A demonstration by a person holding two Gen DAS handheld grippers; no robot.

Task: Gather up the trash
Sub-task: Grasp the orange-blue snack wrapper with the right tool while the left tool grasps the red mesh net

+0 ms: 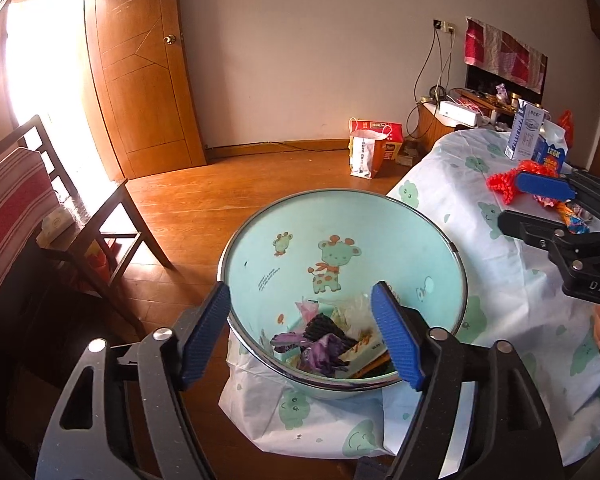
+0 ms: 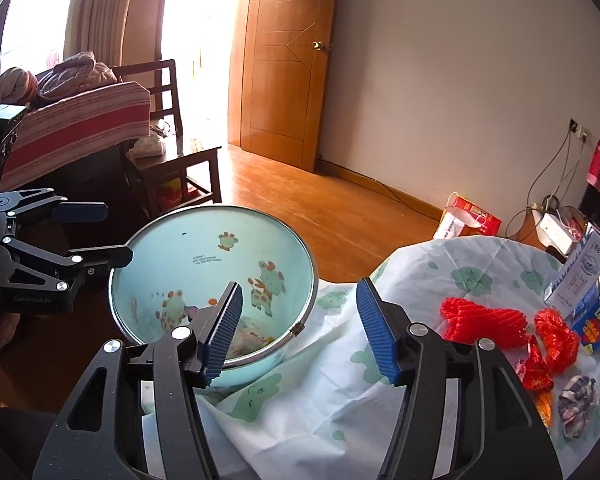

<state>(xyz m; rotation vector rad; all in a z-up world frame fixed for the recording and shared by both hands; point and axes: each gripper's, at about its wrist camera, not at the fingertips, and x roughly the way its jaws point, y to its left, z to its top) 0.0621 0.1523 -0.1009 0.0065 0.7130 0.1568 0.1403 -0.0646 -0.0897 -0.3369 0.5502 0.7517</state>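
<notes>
A pale green bin (image 1: 440, 268) with giraffe pictures stands against the table's left edge and holds several wrappers (image 1: 332, 344); it also shows in the right wrist view (image 2: 204, 240). My left gripper (image 1: 300, 332) is open and empty above the bin's near rim. My right gripper (image 2: 296, 328) is open and empty between the bin and the table; it shows in the left wrist view (image 1: 516, 204) over the table. Red foam netting (image 2: 484, 320), red wrappers (image 2: 540, 372) and a crumpled wrapper (image 2: 580, 400) lie on the table.
The table (image 2: 412, 272) has a white cloth with green prints. A milk carton (image 2: 580, 272) and a blue box (image 2: 596, 324) stand at its far side. A wooden side table (image 1: 96, 224) and a sofa (image 1: 12, 208) are left. Paper bags (image 1: 372, 148) stand on the floor.
</notes>
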